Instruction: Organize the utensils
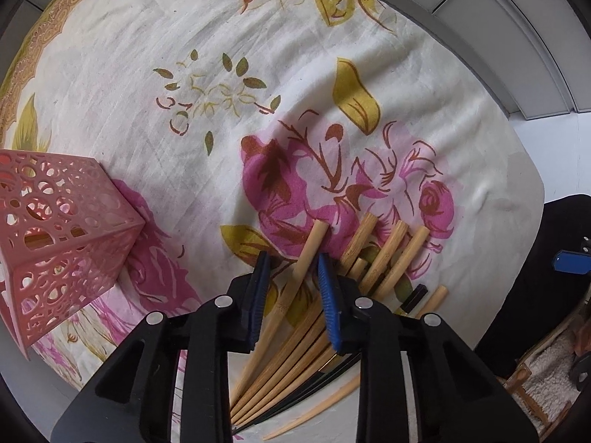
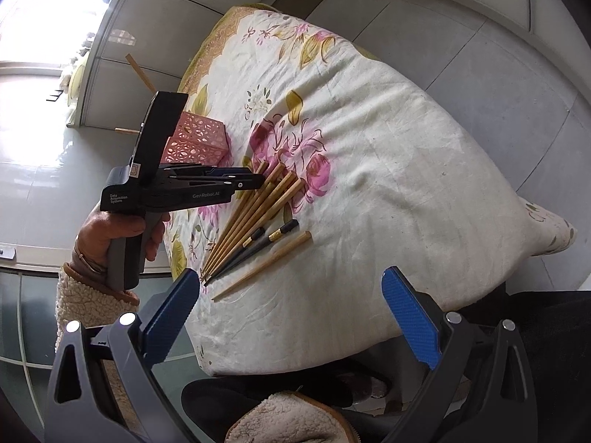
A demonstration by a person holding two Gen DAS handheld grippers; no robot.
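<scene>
Left tongs poised around one chopstick from the fan

In the left wrist view, the left tongs (image 1: 291,288) are seen partly spread astride one pale bamboo chopstick (image 1: 295,280), lying at the edge of the fanned bamboo chopsticks (image 1: 373,269) on the floral cloth-covered surface (image 1: 147,74); contact cannot be told. The pink perforated holder (image 1: 62,229) stands left of the fan. In the right wrist view, the right tongs (image 2: 291,306) are held wide apart, well back from the fan. A pinch, then carriage to the holder, is judged to be called for.
</scene>
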